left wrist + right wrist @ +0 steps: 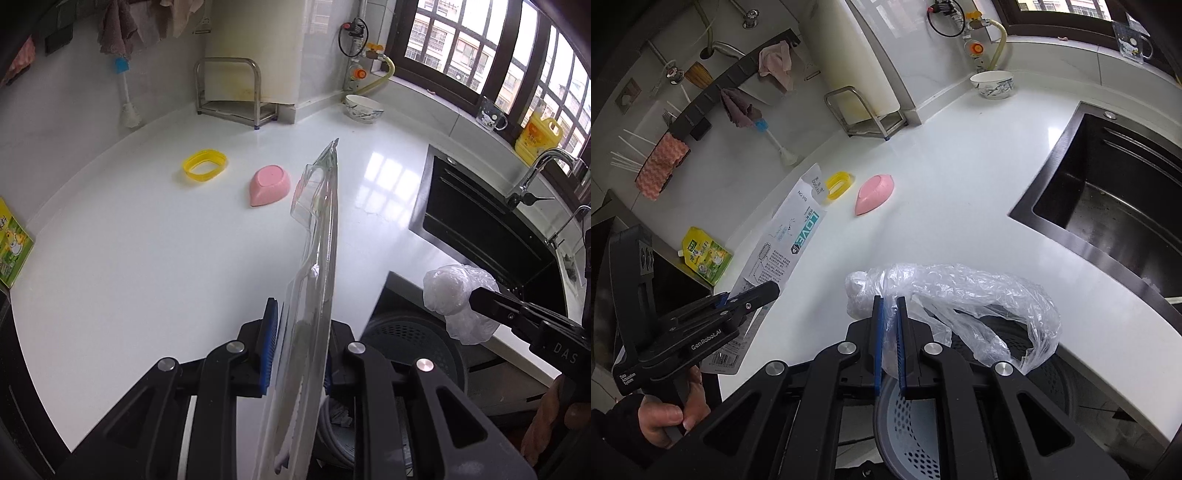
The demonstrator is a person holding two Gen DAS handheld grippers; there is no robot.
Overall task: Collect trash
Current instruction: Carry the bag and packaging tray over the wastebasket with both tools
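Left wrist view: the left hand-held gripper (295, 350) pinches a clear blister pack (314, 258) edge-on between its blue pads, the pack rising upright over the white bench (147, 258). Ahead, well apart from the pack, a yellow ring (205, 165) and a pink dish (269, 184) lie on open bench surface. The bench's near edge drops beside the gripper to a grey perforated bin (410, 332) below. To the right, the right hand-held gripper (476, 297) holds a crumpled plastic bag (458, 299) above that bin, with the black sink (480, 229) beyond.

Right wrist view: the right hand-held gripper (890, 310) is pressed together on the plastic bag (960, 295), which hangs past the bench (960, 184) edge over the bin (908, 424). At left, the left hand-held gripper (764, 291) clamps the printed card back of the blister pack (790, 236). A yellow pouch (705, 258) lies near the bench's left edge.
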